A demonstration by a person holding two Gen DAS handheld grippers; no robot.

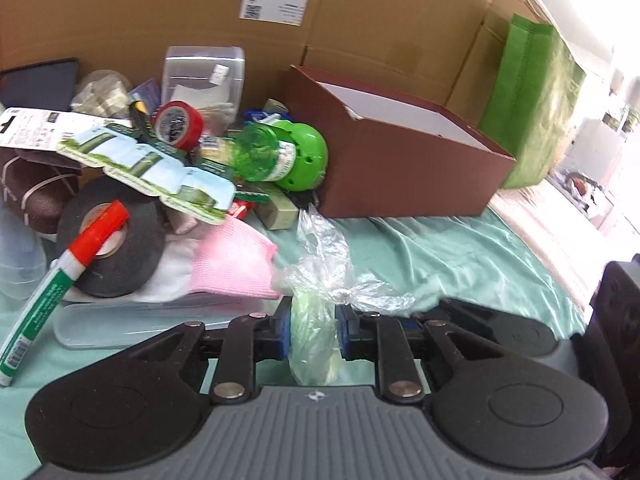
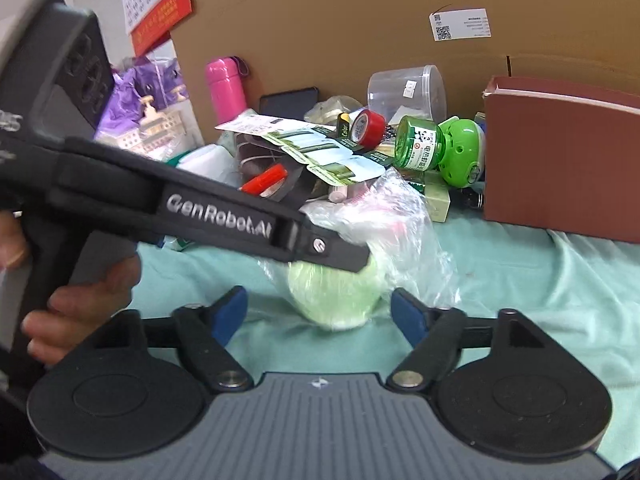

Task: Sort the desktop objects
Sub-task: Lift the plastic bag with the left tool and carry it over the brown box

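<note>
Your left hand-held gripper (image 1: 311, 330) pinches a bagged green roll (image 1: 310, 344); right hand-held gripper (image 2: 320, 312) spread; clutter pile (image 1: 168, 152), upper left, remains unsorted.

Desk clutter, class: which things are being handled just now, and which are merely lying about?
In hand:
- left gripper, shut on the bagged pale green roll
- right gripper, open around the same roll
- brown box, probably where it goes

Lying about:
- red tape
- black tape
- green bottle
- marker
- pink cloth
</note>
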